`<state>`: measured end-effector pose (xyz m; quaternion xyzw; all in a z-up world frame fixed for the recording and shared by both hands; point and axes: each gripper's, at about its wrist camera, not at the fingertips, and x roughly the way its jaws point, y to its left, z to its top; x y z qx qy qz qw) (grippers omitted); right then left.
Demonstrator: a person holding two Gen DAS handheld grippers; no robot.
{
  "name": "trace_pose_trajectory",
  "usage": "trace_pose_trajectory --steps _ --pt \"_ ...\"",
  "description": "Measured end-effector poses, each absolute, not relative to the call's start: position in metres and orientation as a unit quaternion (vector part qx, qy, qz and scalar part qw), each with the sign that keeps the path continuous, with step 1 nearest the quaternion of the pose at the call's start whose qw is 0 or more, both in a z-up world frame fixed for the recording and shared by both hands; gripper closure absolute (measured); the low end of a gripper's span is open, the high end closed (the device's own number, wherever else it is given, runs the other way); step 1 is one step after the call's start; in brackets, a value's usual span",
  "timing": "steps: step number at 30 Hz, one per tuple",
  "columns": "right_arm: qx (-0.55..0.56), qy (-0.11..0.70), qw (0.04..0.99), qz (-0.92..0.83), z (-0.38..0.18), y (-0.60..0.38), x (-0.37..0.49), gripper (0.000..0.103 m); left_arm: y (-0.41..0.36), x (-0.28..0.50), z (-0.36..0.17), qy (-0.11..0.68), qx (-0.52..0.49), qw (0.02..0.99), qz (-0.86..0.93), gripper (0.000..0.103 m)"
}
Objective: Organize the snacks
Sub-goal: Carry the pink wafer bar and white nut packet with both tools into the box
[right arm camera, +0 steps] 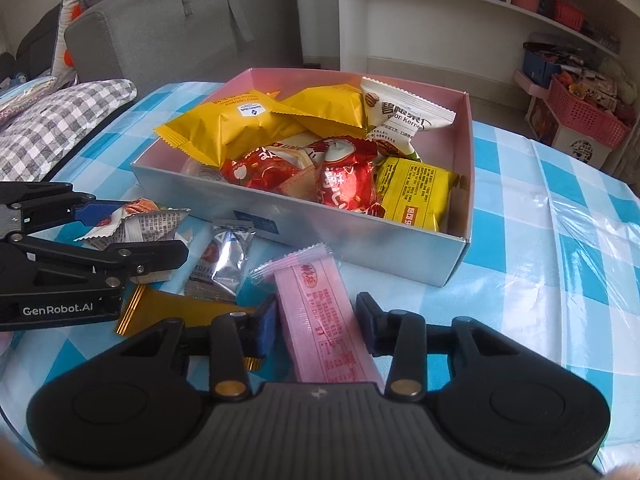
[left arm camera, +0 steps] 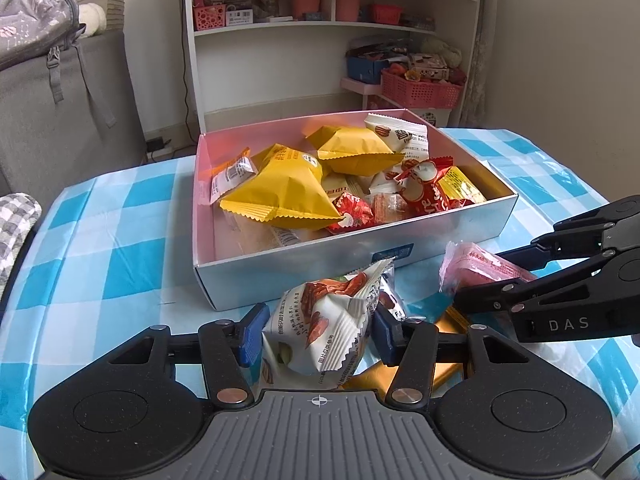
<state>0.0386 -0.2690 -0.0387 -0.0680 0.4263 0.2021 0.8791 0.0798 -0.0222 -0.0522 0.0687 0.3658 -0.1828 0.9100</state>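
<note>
A silver box with a pink inside sits on the checked table, holding several yellow, red and white snack packs; it also shows in the right wrist view. My left gripper is shut on a white date-and-nut snack pack, just in front of the box; the right wrist view shows it at the left. My right gripper is shut on a long pink wafer pack, also in front of the box; the pack shows at the right in the left wrist view.
A small silver chocolate pack and a flat gold pack lie on the blue-and-white tablecloth between the grippers. A white shelf unit and pink basket stand behind the table. A grey sofa is at the left.
</note>
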Motion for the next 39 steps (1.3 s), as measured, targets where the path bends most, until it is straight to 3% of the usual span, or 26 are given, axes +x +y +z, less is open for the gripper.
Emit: trace_pose_trajectory --steps 24,31,39 --pt "-0.048 0.383 0.9 0.205 0.01 -0.258 0.032 0.074 0.002 0.066 0.0 0.327 0.066 0.928 -0.169 0.053" --pt "-0.037 0.347 0.918 0.19 0.031 -0.254 0.051 0.074 0.003 0.1 0.018 0.304 0.06 0.938 -0.154 0.053" --pt "0.022 0.333 0.927 0.171 0.033 -0.256 0.088 0.074 0.007 0.152 0.006 0.318 -0.02 0.937 -0.143 0.053"
